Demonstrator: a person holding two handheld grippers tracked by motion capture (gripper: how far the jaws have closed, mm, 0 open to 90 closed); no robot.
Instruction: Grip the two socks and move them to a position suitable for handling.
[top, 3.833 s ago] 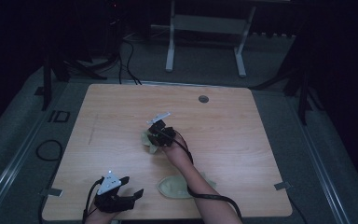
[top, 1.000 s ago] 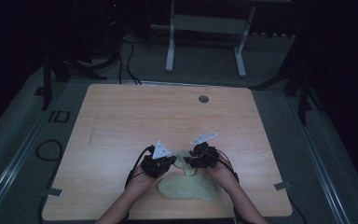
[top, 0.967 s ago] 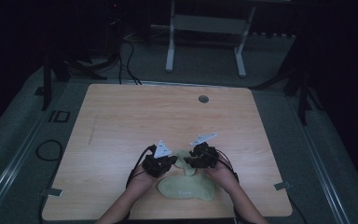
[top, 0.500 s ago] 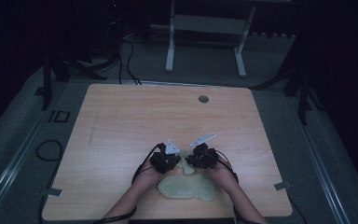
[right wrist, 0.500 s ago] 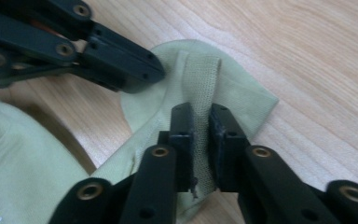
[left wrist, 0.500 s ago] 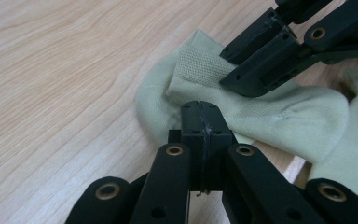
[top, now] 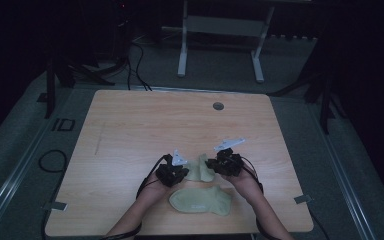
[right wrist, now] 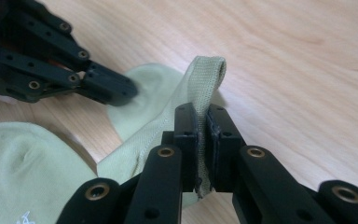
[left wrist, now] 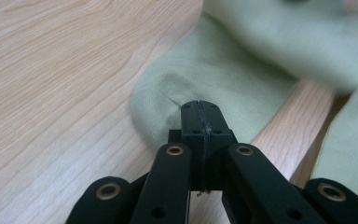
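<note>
Both grippers black, matte plastic. Left gripper point(top: 172, 173) & right gripper point(top: 225, 164) each w/ a grey three-cornered plate on top and a thin black cable trailing back past the forearm. In the gripper views: jaws are flat black link bars w/ brass-ringed pivot holes, small dark screw holes, square black pads at tips. Forearms bare, no sleeves in view.
</note>
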